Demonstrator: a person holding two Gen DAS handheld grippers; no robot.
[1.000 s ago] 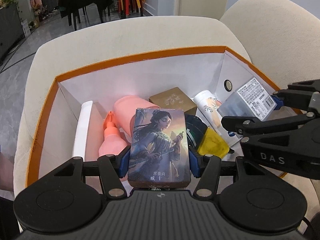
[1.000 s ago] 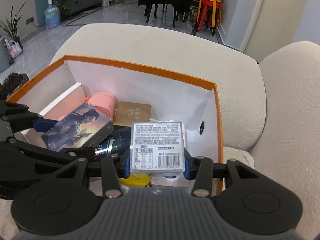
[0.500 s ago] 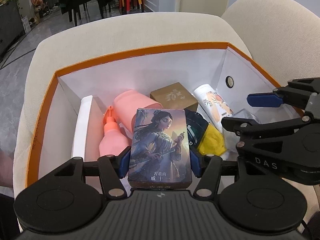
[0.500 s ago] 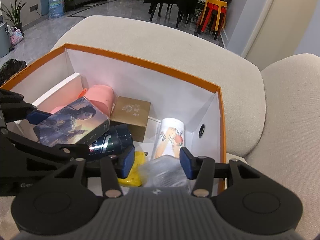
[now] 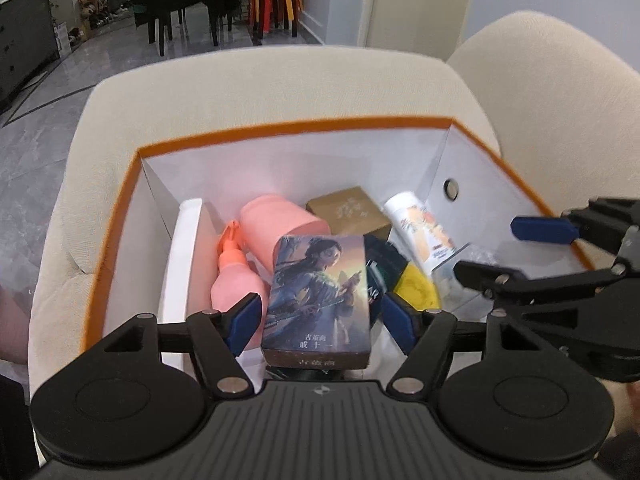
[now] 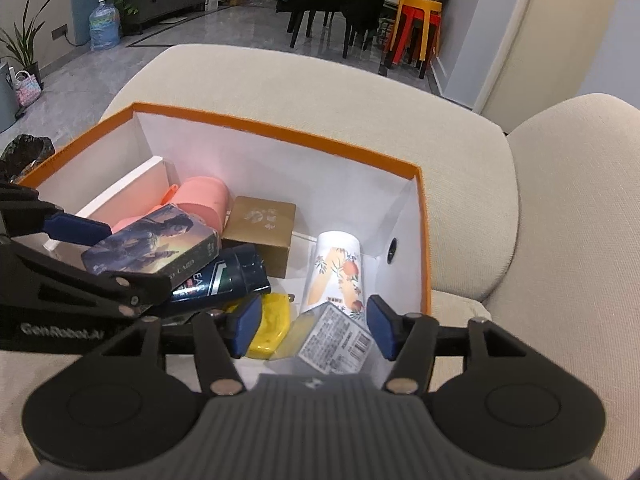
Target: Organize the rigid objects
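Soft indoor light is falling from above, glaring pale pink on the far wall of the box [image 5: 280,168]. Fisheye distortion is bending both views' edges, corners are darkening, and motion blur is smearing the orange rim.

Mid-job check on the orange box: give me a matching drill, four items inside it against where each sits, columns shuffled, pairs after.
Items:
1. card box
2. gold box
3. white tube
4. pink bottle

Places:
A. by the white divider, left side
B. between the left gripper fingers, untouched
C. toward the back wall, middle
D. nearest the wall with the round hole

Pairs: 1-B, 2-C, 3-D, 4-A
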